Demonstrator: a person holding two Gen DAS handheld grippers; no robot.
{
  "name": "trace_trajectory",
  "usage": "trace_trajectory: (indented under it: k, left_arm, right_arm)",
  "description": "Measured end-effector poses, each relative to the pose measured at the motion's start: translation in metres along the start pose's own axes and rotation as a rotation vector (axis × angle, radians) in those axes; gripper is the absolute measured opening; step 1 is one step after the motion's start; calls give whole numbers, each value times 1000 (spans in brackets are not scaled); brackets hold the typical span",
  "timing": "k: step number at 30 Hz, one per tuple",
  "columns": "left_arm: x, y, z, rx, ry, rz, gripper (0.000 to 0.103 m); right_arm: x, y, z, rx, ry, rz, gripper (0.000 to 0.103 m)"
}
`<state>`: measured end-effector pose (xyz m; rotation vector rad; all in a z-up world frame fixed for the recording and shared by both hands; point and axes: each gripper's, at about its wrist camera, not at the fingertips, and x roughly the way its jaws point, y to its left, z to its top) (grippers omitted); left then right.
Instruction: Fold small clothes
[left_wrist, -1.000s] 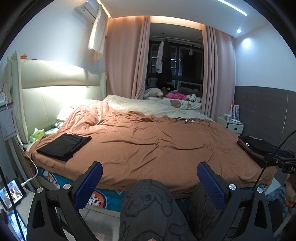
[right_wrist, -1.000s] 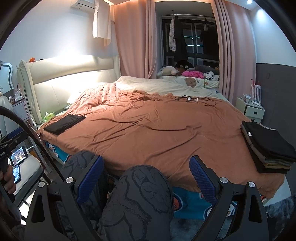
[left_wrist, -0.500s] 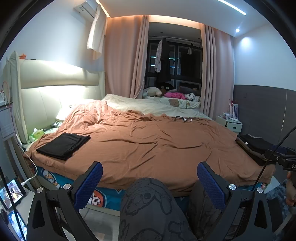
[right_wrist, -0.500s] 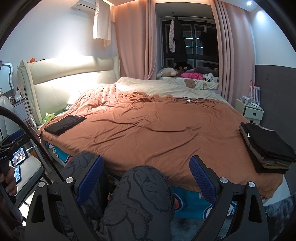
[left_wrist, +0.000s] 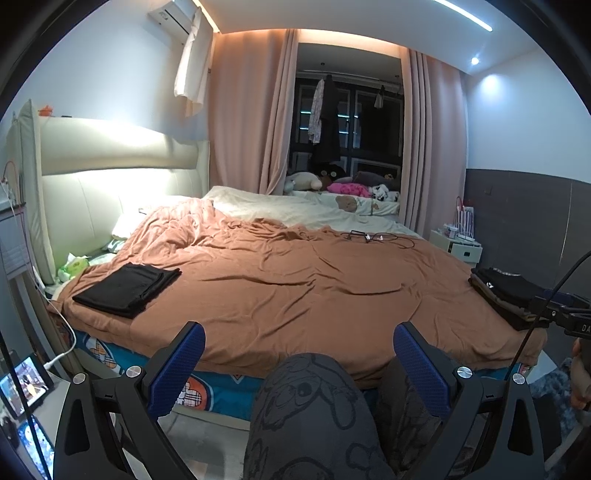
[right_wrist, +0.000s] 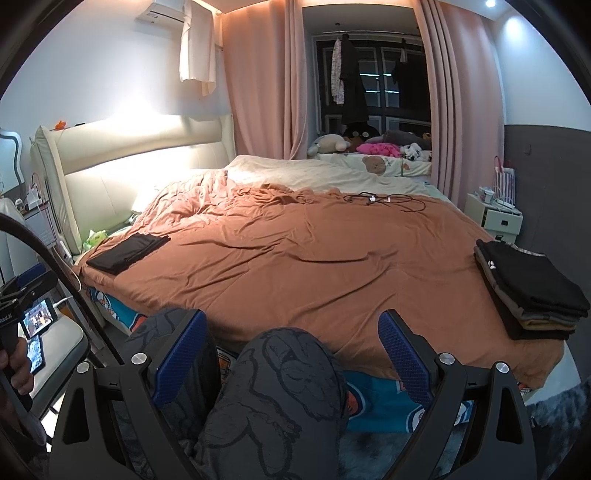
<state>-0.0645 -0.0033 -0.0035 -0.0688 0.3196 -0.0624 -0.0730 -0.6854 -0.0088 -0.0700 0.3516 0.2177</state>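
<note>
Beyond the spread, empty fingers of the left gripper (left_wrist: 299, 354) and right gripper (right_wrist: 291, 341), folded clothes (right_wrist: 528, 288) are stacked on the bed (right_wrist: 295, 251).

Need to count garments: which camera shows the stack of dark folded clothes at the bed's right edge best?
The right wrist view: the stack of dark folded clothes shows whole, layers distinguishable. In the left wrist view the stack sits at the frame's edge, partly hidden by the other gripper's frame.
</note>
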Motion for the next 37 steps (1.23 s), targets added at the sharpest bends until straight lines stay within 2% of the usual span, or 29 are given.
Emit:
trace_trajectory:
  k: [22, 37]
  left_arm:
    - [-9, 11, -6, -49, 4, 12, 102]
    - [-12, 11, -8, -33, 2, 35, 102]
  right_arm:
    - [-2, 4, 2, -38, 8, -19, 94]
    - [-2, 7, 4, -35, 17, -17, 94]
